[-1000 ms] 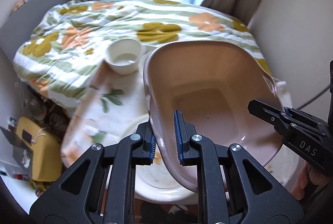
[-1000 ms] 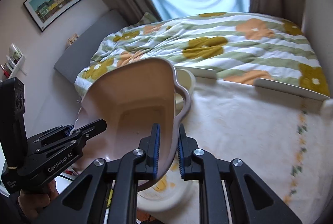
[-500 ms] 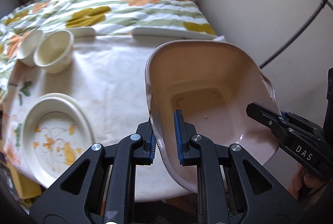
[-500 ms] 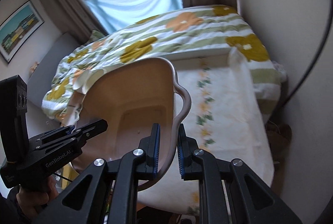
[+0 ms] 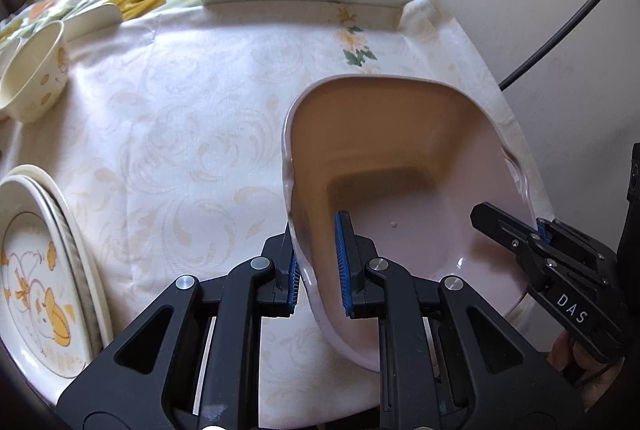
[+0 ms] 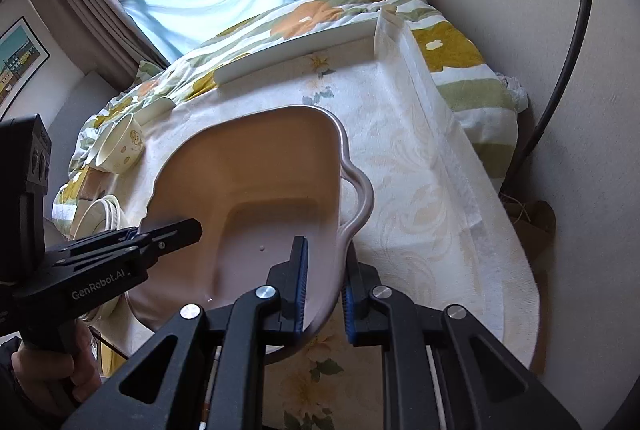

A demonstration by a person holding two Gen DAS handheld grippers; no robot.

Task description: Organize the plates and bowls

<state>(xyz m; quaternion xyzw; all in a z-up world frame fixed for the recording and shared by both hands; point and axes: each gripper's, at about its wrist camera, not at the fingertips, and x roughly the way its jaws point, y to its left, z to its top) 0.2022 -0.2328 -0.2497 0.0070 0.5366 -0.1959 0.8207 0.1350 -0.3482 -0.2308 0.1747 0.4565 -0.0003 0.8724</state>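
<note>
Grippers [image 5: 318,266] clamp basin [image 5: 400,166] beside plates [image 5: 44,270].

The pink basin [image 5: 400,190] has swung rightward and lower, now over the tablecloth's [image 5: 200,110] right end, beside the wall.

Your left wrist view cuts off the stack of plates [image 5: 44,270] at its left edge, so you cannot count them, and the small bowl [image 5: 34,82] is clipped there too. The pink basin [image 5: 400,166] hides the desk [image 5: 192,134] beneath it, so you cannot tell whether its base touches the cloth. In your right wrist view the left hand-held gripper [image 6: 172,230] covers part of the basin's near rim, and the framed picture [image 6: 16,66] is cut by the edge.
</note>
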